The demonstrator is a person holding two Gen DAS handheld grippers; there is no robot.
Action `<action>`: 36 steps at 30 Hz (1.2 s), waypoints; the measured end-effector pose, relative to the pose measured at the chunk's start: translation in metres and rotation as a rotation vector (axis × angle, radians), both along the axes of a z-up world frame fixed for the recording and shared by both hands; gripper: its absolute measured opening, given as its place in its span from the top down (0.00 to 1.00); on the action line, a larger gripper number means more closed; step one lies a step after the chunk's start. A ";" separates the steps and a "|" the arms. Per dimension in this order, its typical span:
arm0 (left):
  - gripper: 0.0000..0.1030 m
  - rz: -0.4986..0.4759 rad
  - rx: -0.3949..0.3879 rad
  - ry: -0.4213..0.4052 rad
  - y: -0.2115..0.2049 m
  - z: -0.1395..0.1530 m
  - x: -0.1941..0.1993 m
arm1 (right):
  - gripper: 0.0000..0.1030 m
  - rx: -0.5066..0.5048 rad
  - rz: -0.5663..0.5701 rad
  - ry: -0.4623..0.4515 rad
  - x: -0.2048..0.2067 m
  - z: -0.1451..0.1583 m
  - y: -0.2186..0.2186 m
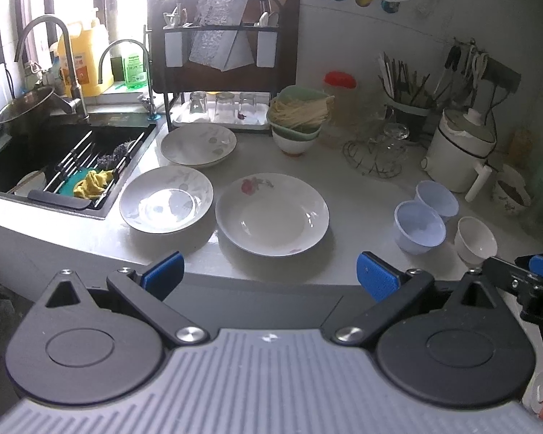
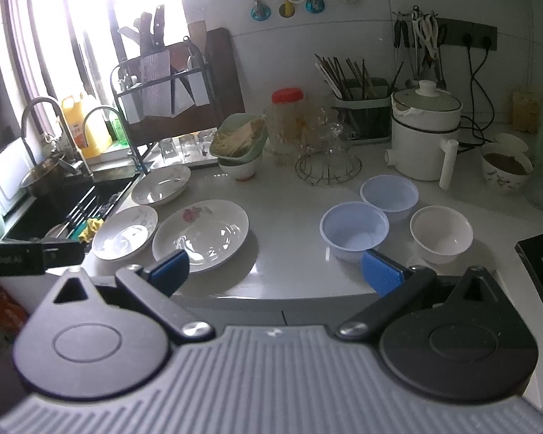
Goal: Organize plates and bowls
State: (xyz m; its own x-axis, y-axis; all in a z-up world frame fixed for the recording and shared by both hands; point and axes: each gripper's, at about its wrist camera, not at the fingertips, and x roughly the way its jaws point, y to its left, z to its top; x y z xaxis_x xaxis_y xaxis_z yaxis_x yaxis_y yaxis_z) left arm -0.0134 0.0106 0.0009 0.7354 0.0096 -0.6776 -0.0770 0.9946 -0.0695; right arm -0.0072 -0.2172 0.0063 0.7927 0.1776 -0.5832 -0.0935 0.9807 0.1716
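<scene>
Left gripper (image 1: 269,278): nearest the lens, black arms with blue pads spread wide, holding nothing, hanging off the counter edge short of the plates.
Right gripper (image 2: 275,271): likewise wide apart and empty, facing the bowls from off the counter's front edge.
Red-flower plate (image 1: 271,213): large white shallow ceramic plate with a red flower print, at 12 o'clock of the left gripper, nearest the front edge.
Leaf-print plate (image 1: 166,199): white shallow plate with a grey leaf pattern, at 10 o'clock, just beside the flower plate; whether the rims touch I cannot tell.
Far leaf-print plate (image 1: 198,144): a second grey-patterned white plate at 11 o'clock, behind the other two, near the black sink (image 1: 14,166).
Pale blue bowls (image 2: 354,229): two round pale blue plastic-looking bowls at 12 to 1 o'clock of the right gripper, rims seemingly touching.
White bowl (image 2: 441,235): small white ceramic bowl at 2 o'clock, just beside the blue pair.
Step in hand: probably the first pick; nothing is stacked yet.
How to do it well: take a smaller leaf-print plate by its near rim, one pad above and one below, lift level, and set it inside the flower plate; nest like bowls together.
Risk: glazed rims look slippery; a shallow pinch may let the plate tip.
Clearance: keep low past the glass tumblers (image 1: 221,106) and wire trivet (image 1: 371,155) behind.
</scene>
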 end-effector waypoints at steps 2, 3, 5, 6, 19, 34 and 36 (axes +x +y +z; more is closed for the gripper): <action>0.00 0.002 0.007 0.004 0.000 0.000 0.001 | 0.00 0.003 -0.001 0.001 0.000 0.000 0.000; 0.00 0.002 0.011 0.004 -0.001 0.001 0.001 | 0.00 0.005 -0.002 0.002 -0.001 0.000 -0.001; 0.00 0.005 0.019 0.006 -0.001 0.002 0.001 | 0.00 0.016 0.002 0.000 -0.002 0.000 -0.002; 0.00 0.006 0.019 0.008 -0.001 0.002 0.001 | 0.00 0.019 -0.001 -0.001 -0.002 0.001 -0.002; 0.00 0.007 0.040 0.076 0.006 -0.007 -0.011 | 0.00 0.005 0.027 0.010 -0.011 0.005 0.010; 0.00 -0.015 0.028 0.095 0.009 -0.012 0.010 | 0.00 0.029 -0.008 -0.001 -0.002 0.003 0.009; 0.00 -0.009 0.034 0.100 0.009 -0.014 0.011 | 0.00 0.037 -0.007 0.007 -0.001 0.001 0.008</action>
State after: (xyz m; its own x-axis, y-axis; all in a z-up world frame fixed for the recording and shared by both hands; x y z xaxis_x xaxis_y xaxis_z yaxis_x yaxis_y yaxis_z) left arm -0.0021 0.0193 -0.0127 0.6639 0.0281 -0.7473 -0.0733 0.9969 -0.0276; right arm -0.0086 -0.2095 0.0074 0.7898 0.1940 -0.5818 -0.0857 0.9742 0.2086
